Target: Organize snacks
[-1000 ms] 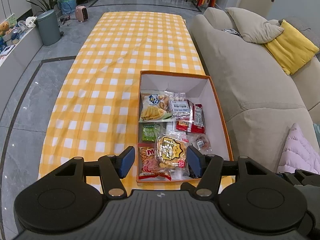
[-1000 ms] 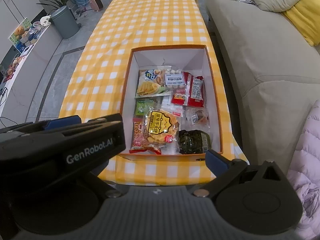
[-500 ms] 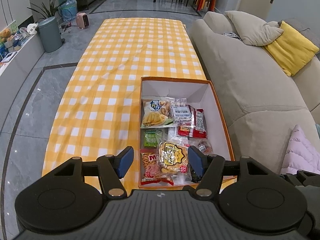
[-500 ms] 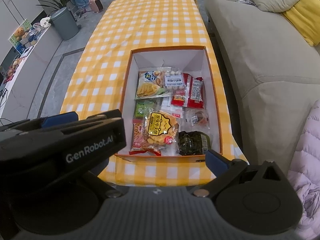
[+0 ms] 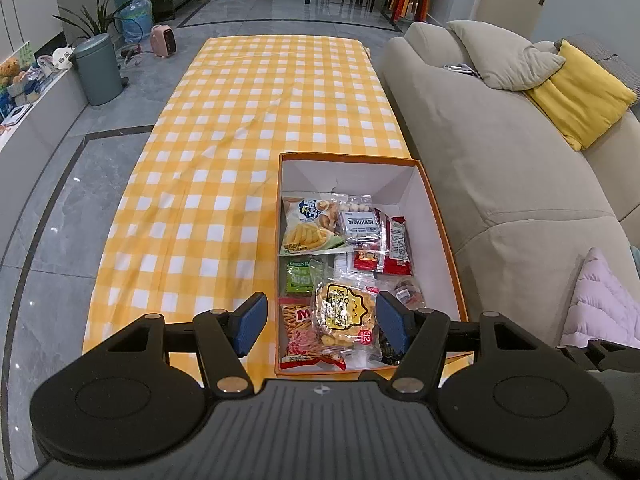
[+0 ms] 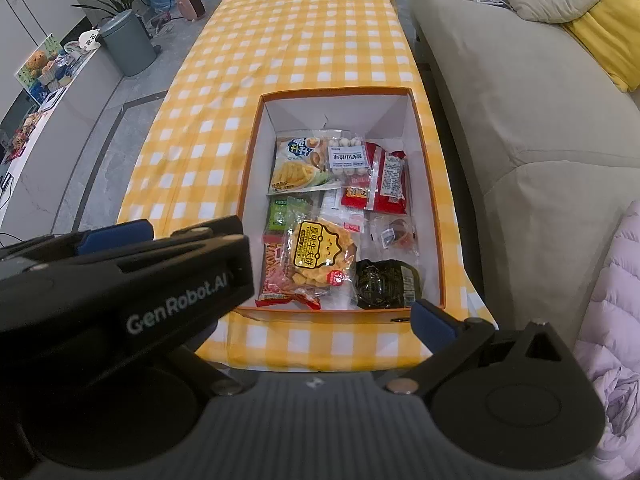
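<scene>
An orange-edged white box (image 5: 450,264) (image 6: 430,184) sits on the yellow checked tablecloth (image 5: 240,152), near its front right corner. Several snack packets lie inside. They include a yellow chip bag (image 6: 300,166), red packets (image 6: 386,184), a green packet (image 6: 280,214), a waffle-biscuit packet (image 5: 344,316) (image 6: 320,258), a red stick-snack bag (image 5: 298,336) and a dark packet (image 6: 386,284). My left gripper (image 5: 320,322) hovers open above the box's near end, holding nothing. My right gripper (image 6: 320,320) stays before the box's near edge; only its right finger (image 6: 432,320) shows, set wide, the other hidden behind the left gripper (image 6: 120,280).
A beige sofa (image 5: 500,152) with grey and yellow cushions runs close along the table's right side. A pink quilted sleeve (image 5: 600,300) is at the right edge. A grey bin (image 5: 98,70) and a low white shelf (image 6: 40,120) stand to the left on the grey floor.
The left gripper's jaws stand slightly wider than a second ago. Both hands and the snacks in the box have kept their places.
</scene>
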`<state>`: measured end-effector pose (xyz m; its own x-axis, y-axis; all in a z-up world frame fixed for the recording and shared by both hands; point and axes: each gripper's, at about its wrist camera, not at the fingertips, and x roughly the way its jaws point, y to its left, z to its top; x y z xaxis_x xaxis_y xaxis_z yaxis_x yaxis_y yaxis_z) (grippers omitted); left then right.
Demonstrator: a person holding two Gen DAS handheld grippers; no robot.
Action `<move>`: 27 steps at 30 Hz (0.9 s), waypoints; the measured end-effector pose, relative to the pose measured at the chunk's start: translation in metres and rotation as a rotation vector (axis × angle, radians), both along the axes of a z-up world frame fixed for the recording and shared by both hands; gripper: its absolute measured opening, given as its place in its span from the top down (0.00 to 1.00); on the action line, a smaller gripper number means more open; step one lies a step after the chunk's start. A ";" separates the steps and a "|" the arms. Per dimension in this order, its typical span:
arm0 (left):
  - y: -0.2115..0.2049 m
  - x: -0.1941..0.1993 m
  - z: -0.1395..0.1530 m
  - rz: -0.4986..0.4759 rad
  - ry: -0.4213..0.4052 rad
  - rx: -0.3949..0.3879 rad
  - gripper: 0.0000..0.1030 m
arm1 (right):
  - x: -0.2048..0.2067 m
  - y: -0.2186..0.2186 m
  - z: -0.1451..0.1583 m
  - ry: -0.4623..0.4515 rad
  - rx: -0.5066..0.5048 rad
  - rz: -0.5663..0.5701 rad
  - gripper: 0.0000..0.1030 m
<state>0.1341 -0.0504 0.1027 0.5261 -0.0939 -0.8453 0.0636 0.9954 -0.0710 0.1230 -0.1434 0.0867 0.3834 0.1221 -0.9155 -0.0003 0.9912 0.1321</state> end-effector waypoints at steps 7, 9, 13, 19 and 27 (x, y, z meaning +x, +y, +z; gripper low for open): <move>-0.001 0.000 -0.002 -0.008 -0.003 0.006 0.30 | 0.000 0.000 -0.001 0.003 -0.006 -0.002 0.03; -0.001 -0.001 -0.002 -0.009 -0.003 0.008 0.30 | 0.000 0.000 -0.001 0.002 -0.010 -0.002 0.03; -0.001 -0.001 -0.002 -0.009 -0.003 0.004 0.29 | 0.000 -0.001 -0.002 0.000 -0.022 -0.006 0.03; -0.001 -0.001 -0.005 -0.006 0.002 0.012 0.29 | 0.000 0.000 -0.002 0.001 -0.027 -0.006 0.03; -0.001 -0.001 -0.005 -0.008 0.008 0.011 0.29 | 0.000 -0.001 -0.003 0.003 -0.030 -0.009 0.03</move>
<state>0.1333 -0.0517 0.0977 0.5187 -0.0892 -0.8503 0.0712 0.9956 -0.0610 0.1229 -0.1446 0.0835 0.3816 0.0908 -0.9199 0.0092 0.9947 0.1020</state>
